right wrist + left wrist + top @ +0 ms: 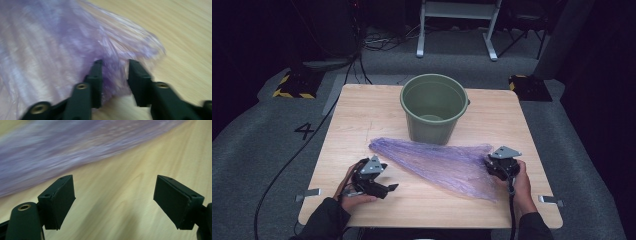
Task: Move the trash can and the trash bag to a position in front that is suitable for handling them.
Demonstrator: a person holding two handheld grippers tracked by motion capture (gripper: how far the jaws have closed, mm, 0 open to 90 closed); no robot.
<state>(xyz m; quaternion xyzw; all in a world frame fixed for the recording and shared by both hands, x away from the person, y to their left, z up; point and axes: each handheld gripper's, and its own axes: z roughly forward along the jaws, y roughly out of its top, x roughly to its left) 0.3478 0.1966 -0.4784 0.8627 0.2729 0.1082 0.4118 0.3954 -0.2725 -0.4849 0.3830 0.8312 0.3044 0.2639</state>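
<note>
Resting low over the near left part of the desk (362, 107), the left gripper (384, 189) has its jaws spread wide with nothing but bare wood between them; its own view shows the two black pads well apart and the purple plastic bag (447, 162) lying beyond them, untouched. At the near right part of the desk the right gripper (490, 162) meets the bag's right end. In the right gripper view, a bunched fold of the thin film (112, 75) sits between the jaws, which stand only partly closed with a gap on the fold's right side; the picture is blurred, and whether the pads press the film cannot be told. The bag lies flat and crumpled across the middle of the desk, running from its narrow tip left of centre to a broad end toward the near right edge. Behind it, just touching or nearly touching the bag's far edge, a green bucket (434, 107) stands upright near the far edge, its mouth open upward.
</note>
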